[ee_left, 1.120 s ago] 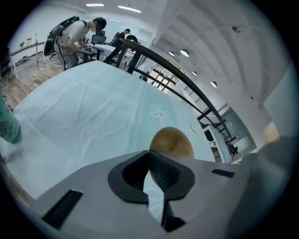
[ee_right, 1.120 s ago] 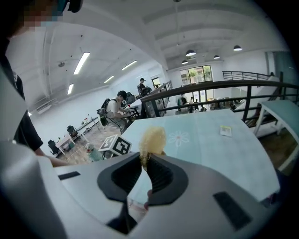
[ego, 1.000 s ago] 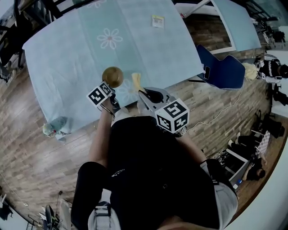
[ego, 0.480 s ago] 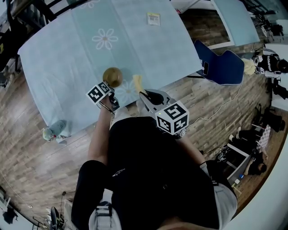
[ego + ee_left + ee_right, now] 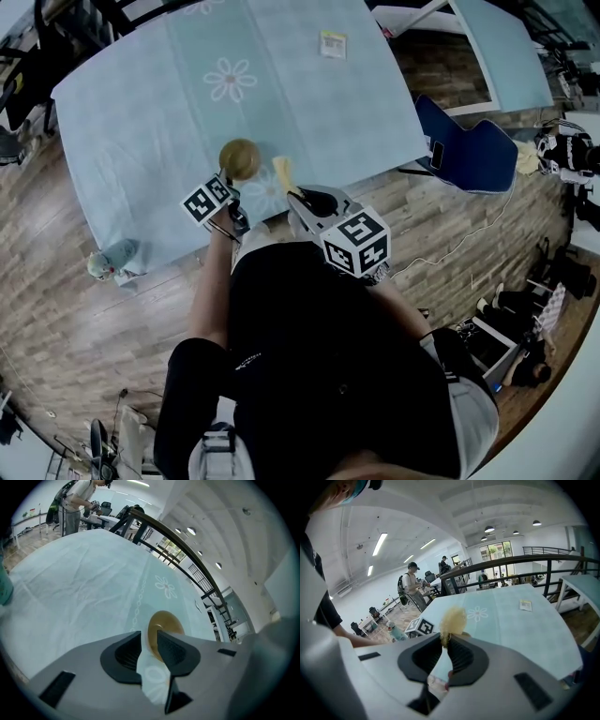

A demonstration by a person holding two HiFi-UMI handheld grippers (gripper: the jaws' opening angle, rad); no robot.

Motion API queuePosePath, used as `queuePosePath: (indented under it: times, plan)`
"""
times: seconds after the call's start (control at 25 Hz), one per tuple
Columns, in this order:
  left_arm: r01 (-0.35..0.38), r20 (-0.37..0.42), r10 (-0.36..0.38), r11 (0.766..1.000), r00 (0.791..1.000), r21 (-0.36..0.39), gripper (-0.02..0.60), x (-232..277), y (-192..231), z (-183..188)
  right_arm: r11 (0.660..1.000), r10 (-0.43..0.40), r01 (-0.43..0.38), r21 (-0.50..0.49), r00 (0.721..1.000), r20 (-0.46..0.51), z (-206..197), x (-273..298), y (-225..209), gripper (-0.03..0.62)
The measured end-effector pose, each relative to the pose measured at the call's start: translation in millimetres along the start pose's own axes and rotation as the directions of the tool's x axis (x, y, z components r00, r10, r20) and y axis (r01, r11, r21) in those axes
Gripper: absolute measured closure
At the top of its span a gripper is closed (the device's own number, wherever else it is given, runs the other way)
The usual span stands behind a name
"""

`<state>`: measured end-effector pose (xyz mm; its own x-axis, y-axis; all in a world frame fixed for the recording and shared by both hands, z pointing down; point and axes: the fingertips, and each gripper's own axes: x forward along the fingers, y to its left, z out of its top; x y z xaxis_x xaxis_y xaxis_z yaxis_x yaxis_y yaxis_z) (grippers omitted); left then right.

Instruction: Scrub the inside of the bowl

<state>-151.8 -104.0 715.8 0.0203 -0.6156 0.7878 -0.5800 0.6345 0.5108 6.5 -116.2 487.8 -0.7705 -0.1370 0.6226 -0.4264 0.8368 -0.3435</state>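
A golden-brown bowl (image 5: 240,159) stands on the pale blue tablecloth (image 5: 169,103) near the table's front edge. My left gripper (image 5: 228,180) is at the bowl's near rim. In the left gripper view the bowl (image 5: 165,623) shows between the jaws of that gripper (image 5: 149,639), which are opening; cloth shows between the left pad and the rim. My right gripper (image 5: 298,195) is shut on a yellowish scrubber (image 5: 282,172), just right of the bowl. In the right gripper view the scrubber's fluffy head (image 5: 452,619) sticks out past that gripper's tips (image 5: 446,644).
A small yellow card (image 5: 331,44) lies at the table's far right. A teal bottle (image 5: 112,260) stands by the table's near left corner. A blue chair (image 5: 464,150) is on the wooden floor to the right. People (image 5: 412,585) work at desks beyond a dark railing.
The head view has shifted slightly. Bowl, scrubber and both grippers keep about the same places relative to each other.
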Motion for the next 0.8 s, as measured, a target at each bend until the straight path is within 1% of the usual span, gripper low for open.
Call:
queuePosePath:
  times: [0.04, 0.08, 0.12, 0.2, 0.28, 0.36, 0.44, 0.52, 0.64, 0.72, 0.8]
  plan:
    - [-0.010, 0.018, 0.010, 1.000, 1.000, -0.005, 0.482, -7, -1, -2, 1.000, 0.007, -0.007, -0.006, 1.000, 0.000, -1, -2, -1, 0.551]
    - [-0.021, 0.039, 0.022, 1.000, 0.999, -0.008, 0.528, -14, -2, -2, 1.000, 0.014, -0.014, -0.012, 1.000, 0.002, -1, -5, -2, 0.551]
    - [-0.030, 0.062, 0.030, 1.000, 0.998, -0.007, 0.550, -23, -5, -2, 1.000, 0.022, -0.022, -0.017, 1.000, 0.006, 0, -7, -4, 0.551]
    - [-0.028, 0.109, 0.028, 1.000, 0.994, 0.002, 0.566, -40, -15, 0, 0.999, 0.038, -0.037, -0.026, 0.999, 0.019, 3, -10, -7, 0.551]
    - [-0.008, 0.152, 0.005, 1.000, 0.988, 0.016, 0.568, -58, -30, 3, 0.998, 0.052, -0.051, -0.035, 0.998, 0.040, 8, -11, -10, 0.551]
    - [0.013, 0.191, -0.022, 0.999, 0.981, 0.050, 0.568, -76, -49, 4, 0.997, 0.065, -0.062, -0.047, 0.996, 0.068, 14, -12, -11, 0.551]
    - [0.037, 0.226, -0.060, 0.994, 0.972, 0.104, 0.568, -95, -73, 4, 0.996, 0.074, -0.068, -0.061, 0.992, 0.100, 19, -14, -12, 0.551]
    - [0.075, 0.261, -0.116, 0.984, 0.958, 0.164, 0.568, -113, -103, 4, 0.995, 0.085, -0.076, -0.071, 0.988, 0.131, 23, -19, -14, 0.552]
    - [0.116, 0.315, -0.193, 0.962, 0.929, 0.246, 0.568, -140, -146, 6, 0.992, 0.108, -0.096, -0.084, 0.981, 0.162, 26, -26, -19, 0.552]
    - [0.132, 0.352, -0.233, 0.949, 0.907, 0.288, 0.568, -158, -169, 9, 0.990, 0.122, -0.105, -0.099, 0.977, 0.178, 30, -30, -21, 0.551]
    - [0.146, 0.391, -0.277, 0.931, 0.878, 0.334, 0.568, -176, -191, 11, 0.986, 0.133, -0.109, -0.128, 0.970, 0.202, 36, -35, -22, 0.551]
